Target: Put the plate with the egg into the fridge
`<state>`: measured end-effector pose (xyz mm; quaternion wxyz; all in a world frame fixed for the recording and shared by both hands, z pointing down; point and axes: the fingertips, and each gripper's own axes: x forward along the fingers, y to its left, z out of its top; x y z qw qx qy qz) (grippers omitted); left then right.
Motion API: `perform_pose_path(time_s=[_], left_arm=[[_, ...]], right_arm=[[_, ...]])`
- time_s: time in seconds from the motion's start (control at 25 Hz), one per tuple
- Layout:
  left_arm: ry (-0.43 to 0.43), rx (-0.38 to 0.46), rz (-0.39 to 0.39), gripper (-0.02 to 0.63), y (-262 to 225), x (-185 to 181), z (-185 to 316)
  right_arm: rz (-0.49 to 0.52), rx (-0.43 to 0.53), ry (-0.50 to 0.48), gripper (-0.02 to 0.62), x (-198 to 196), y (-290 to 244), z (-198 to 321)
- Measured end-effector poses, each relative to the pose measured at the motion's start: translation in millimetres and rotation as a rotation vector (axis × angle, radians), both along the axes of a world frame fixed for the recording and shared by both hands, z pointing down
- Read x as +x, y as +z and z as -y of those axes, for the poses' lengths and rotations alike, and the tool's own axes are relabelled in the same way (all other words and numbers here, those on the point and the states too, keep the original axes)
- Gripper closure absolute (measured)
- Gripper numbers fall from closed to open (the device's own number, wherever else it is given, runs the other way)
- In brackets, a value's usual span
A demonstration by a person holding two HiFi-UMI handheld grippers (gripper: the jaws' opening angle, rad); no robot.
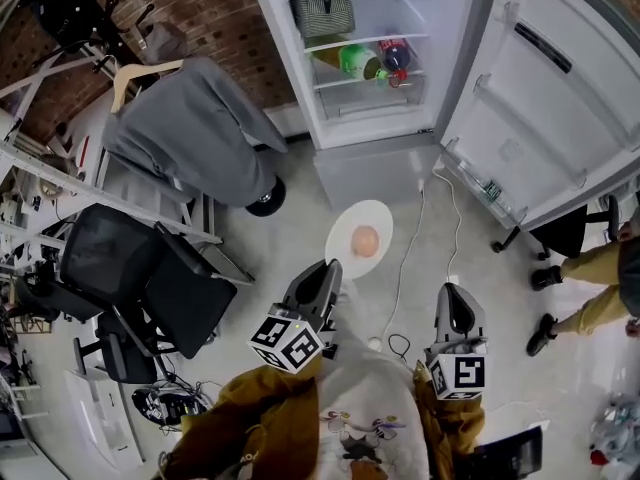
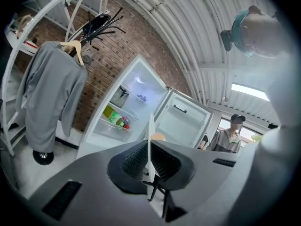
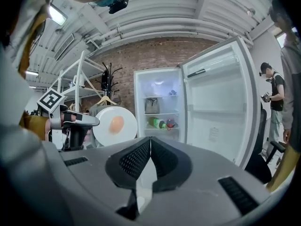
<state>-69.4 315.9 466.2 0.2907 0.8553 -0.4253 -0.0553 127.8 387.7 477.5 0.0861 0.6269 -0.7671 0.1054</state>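
**Fridge (image 1: 370, 173) open, plate (image 1: 372, 216) of egg (image 1: 365, 240) held before it**

The fridge's door (image 1: 545, 88) is swung wide to the right, and bottles (image 1: 365, 61) lie on a middle shelf. The white plate hangs over the floor (image 1: 300, 208) just in front of the fridge. The left gripper (image 1: 327, 276) has its fingers clamped on the plate's near rim, and the egg sits near the middle. The right gripper (image 1: 454, 296) is beside it, its fingers together on nothing.
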Motion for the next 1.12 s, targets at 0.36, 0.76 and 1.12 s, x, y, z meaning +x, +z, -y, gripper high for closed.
perform_pose_path(time_s=[0.36, 0.76, 1.12], left_arm=[[0.084, -0.085, -0.105, 0.586, -2, 26, 198], [0.135, -0.131, -0.277, 0.586, -28, 30, 355], [0.133, -0.171, -0.473, 0.586, -43, 26, 385]], right_arm=[[0.21, -0.041, -0.016, 0.589, -6, 0, 186], [0.617, -0.112, -0.072, 0.461, -35, -21, 364], [0.847, -0.141, -0.178, 0.446, -51, -40, 427]])
